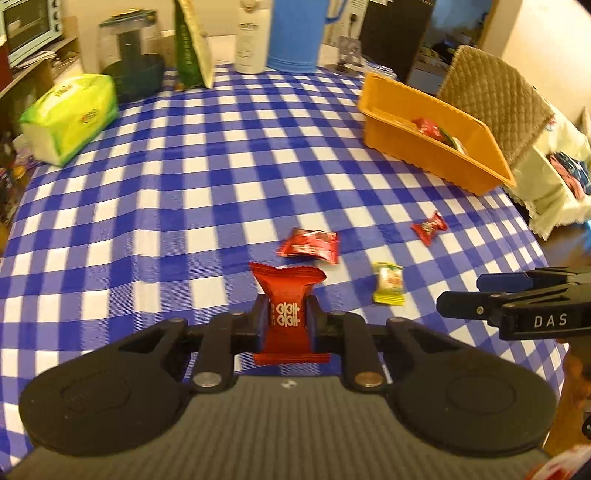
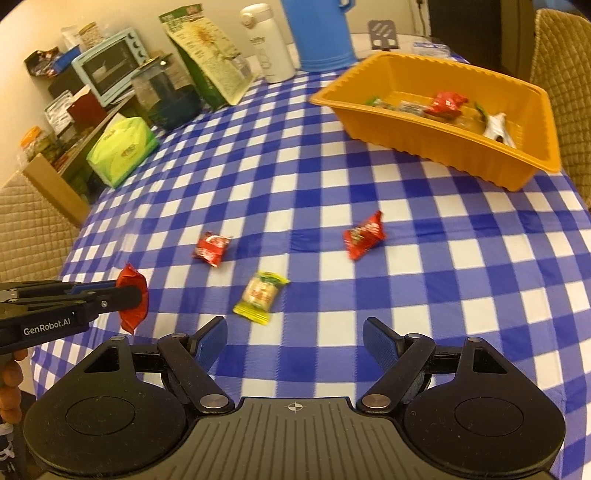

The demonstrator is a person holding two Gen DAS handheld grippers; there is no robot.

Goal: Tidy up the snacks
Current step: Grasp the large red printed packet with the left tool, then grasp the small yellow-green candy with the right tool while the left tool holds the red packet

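Red snack packet (image 1: 287, 314) pinched in left gripper (image 1: 287, 320); right gripper (image 2: 294, 341) spread wide, empty

It was a home dining room: checked-cloth counter (image 2: 406, 229), toaster oven (image 2: 110, 66), thermos jug (image 2: 321, 33), quilted chair (image 1: 491, 99).

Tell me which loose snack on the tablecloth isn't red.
The yellow-green snack packet, lying nearest the open right gripper. The other two loose packets are red.

My left hand-held gripper (image 1: 287, 320) pinches a red snack packet (image 1: 287, 314) upright; three more lie loose near the partly filled orange tray (image 2: 424, 144).
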